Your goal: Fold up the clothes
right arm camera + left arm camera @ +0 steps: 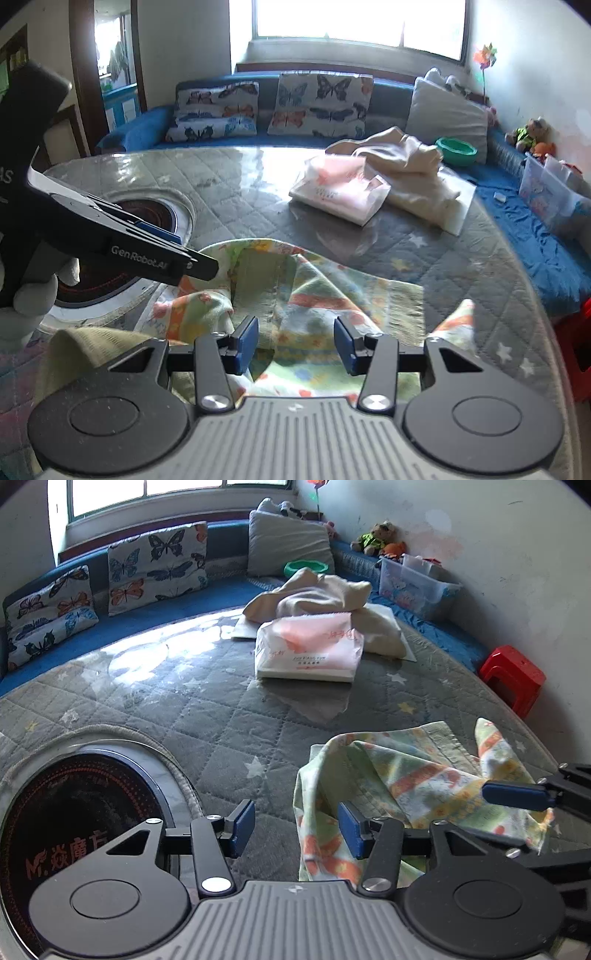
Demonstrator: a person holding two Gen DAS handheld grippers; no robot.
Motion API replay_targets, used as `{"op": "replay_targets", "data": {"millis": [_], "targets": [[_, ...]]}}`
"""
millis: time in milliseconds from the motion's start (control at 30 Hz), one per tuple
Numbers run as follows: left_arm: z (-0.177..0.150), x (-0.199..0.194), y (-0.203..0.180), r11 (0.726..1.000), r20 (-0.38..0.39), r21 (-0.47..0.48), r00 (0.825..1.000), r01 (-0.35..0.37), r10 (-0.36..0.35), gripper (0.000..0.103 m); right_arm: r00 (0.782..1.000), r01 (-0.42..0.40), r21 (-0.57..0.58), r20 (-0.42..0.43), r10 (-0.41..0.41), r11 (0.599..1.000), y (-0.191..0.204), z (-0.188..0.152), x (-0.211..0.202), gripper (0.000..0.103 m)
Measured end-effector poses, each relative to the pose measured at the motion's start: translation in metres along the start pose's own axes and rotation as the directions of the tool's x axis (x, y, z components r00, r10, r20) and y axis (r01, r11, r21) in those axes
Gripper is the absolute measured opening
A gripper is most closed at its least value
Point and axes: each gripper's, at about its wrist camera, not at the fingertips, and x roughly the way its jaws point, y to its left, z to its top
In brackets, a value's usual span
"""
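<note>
A thin, soft printed cloth, pale green with orange bands and small yellow and blue motifs, is lying rumpled at the near edge of the round tabletop. Part of it is resting flat as a rectangle; other parts are standing up in loose folds and one pointed corner. The tabletop is wearing a grey quilted cover stitched in diamonds and dotted with pale stars, and a glossy clear sheet over it is catching the window light.

The left hand-held gripper is hanging over the left edge of the printed cloth with its flat blue pads standing about half apart. Quilted cover and a hanging fold of the cloth are showing in the gap, and the right-side pad is sitting just beside that fold; neither pad is visibly pressing on it.

The right hand-held gripper is hovering over the same cloth from the near side, its jaws likewise about half apart with cloth lying beneath the gap and nothing pinched. In the right wrist view a gloved hand is gripping the black matte body of the left tool.

To the left, a round black glass cooktop with red dotted rings is sitting recessed in the tabletop. Farther back, a crinkly white-and-pink plastic packet is lying in front of a heap of cream fabric. Butterfly-print cushions are leaning along a blue bench behind.
</note>
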Motion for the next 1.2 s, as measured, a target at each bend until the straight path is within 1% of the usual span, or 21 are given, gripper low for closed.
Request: {"op": "replay_targets", "data": {"millis": [100, 200, 233, 267, 300, 333, 400, 467, 533, 633, 767, 833, 867, 933, 967, 1000, 1033, 1100, 1133, 1167, 1200], "targets": [[0.003, 0.012, 0.002, 1.000, -0.021, -0.010, 1.000, 0.000, 0.000, 0.053, 0.999, -0.003, -0.016, -0.045, 0.002, 1.000, 0.008, -0.001, 0.016, 0.046], [0.003, 0.023, 0.002, 1.000, -0.044, -0.014, 0.999, 0.012, -0.013, 0.049, 0.995, 0.017, -0.050, -0.093, -0.022, 0.999, 0.016, -0.008, 0.032, 0.045], [0.003, 0.026, 0.002, 1.000, -0.050, -0.012, 0.999, 0.020, -0.021, 0.039, 0.994, 0.021, -0.057, -0.109, -0.027, 0.998, 0.017, -0.010, 0.035, 0.045], [0.002, 0.028, 0.002, 1.000, -0.056, -0.010, 0.998, 0.029, -0.029, 0.032, 0.992, 0.025, -0.062, -0.124, -0.032, 0.998, 0.018, -0.013, 0.038, 0.043], [0.001, 0.030, 0.002, 0.999, -0.063, -0.009, 0.997, 0.042, -0.042, 0.021, 0.991, 0.032, -0.073, -0.129, -0.041, 0.997, 0.019, -0.015, 0.040, 0.040], [0.000, 0.030, 0.001, 0.999, -0.065, -0.008, 0.997, 0.047, -0.048, 0.016, 0.990, 0.040, -0.083, -0.133, -0.051, 0.996, 0.019, -0.017, 0.042, 0.037], [-0.003, 0.030, 0.001, 0.999, -0.061, 0.000, 0.997, 0.051, -0.051, 0.011, 0.990, 0.050, -0.089, -0.128, -0.061, 0.995, 0.017, -0.019, 0.040, 0.026], [-0.004, 0.026, 0.000, 0.998, -0.053, 0.004, 0.997, 0.055, -0.054, 0.009, 0.989, 0.061, -0.084, -0.126, -0.071, 0.995, 0.013, -0.020, 0.036, 0.010], [-0.005, 0.021, 0.001, 0.998, -0.044, 0.008, 0.997, 0.058, -0.057, 0.006, 0.989, 0.079, -0.082, -0.121, -0.088, 0.994, 0.008, -0.023, 0.033, 0.007], [-0.008, 0.012, 0.003, 0.998, -0.025, 0.017, 0.998, 0.059, -0.059, 0.006, 0.990, 0.105, -0.064, -0.092, -0.111, 0.992, 0.001, -0.028, 0.021, 0.006], [-0.010, 0.006, 0.006, 0.998, -0.025, 0.020, 0.998, 0.062, -0.061, 0.006, 0.990, 0.135, -0.021, -0.033, -0.136, 0.991, -0.011, -0.032, -0.006, 0.005], [-0.008, 0.007, 0.007, 0.998, -0.026, 0.010, 0.997, 0.068, -0.068, 0.009, 0.989, 0.149, 0.008, -0.005, -0.149, 0.989, -0.016, -0.035, -0.021, 0.005], [-0.007, 0.008, 0.007, 0.997, -0.028, 0.005, 0.997, 0.072, -0.072, 0.012, 0.988, 0.155, 0.022, 0.009, -0.155, 0.988, -0.018, -0.037, -0.029, 0.005], [-0.006, 0.010, 0.005, 0.997, -0.033, 0.003, 0.997, 0.075, -0.075, 0.025, 0.984, 0.173, 0.033, 0.029, -0.174, 0.984, -0.020, -0.039, -0.040, 0.005], [-0.005, 0.012, 0.003, 0.998, -0.034, 0.006, 0.997, 0.068, -0.068, 0.029, 0.983, 0.181, 0.040, 0.036, -0.182, 0.983, -0.022, -0.041, -0.047, 0.005], [-0.004, 0.014, 0.001, 0.998, -0.036, 0.009, 0.998, 0.061, -0.061, 0.039, 0.981, 0.187, 0.050, 0.041, -0.189, 0.981, -0.025, -0.043, -0.051, 0.005], [-0.004, 0.017, 0.001, 0.998, -0.042, 0.006, 0.998, 0.056, -0.055, 0.043, 0.979, 0.196, 0.060, 0.047, -0.199, 0.979, -0.027, -0.047, -0.058, 0.005], [-0.004, 0.022, 0.000, 0.998, -0.054, 0.000, 0.997, 0.056, -0.056, 0.042, 0.975, 0.211, 0.070, 0.054, -0.215, 0.975, -0.030, -0.051, -0.065, 0.005], [-0.004, 0.025, 0.000, 0.998, -0.061, -0.002, 0.996, 0.061, -0.061, 0.040, 0.973, 0.218, 0.079, 0.059, -0.223, 0.973, -0.032, -0.054, -0.068, 0.005], [-0.005, 0.028, 0.000, 0.998, -0.067, 0.003, 0.995, 0.068, -0.068, 0.034, 0.970, 0.227, 0.093, 0.063, -0.233, 0.969, -0.035, -0.057, -0.074, 0.005], [-0.006, 0.029, 0.000, 0.997, -0.072, 0.004, 0.994, 0.078, -0.077, 0.017, 0.969, 0.231, 0.104, 0.067, -0.238, 0.967, -0.037, -0.058, -0.077, 0.005]]}}
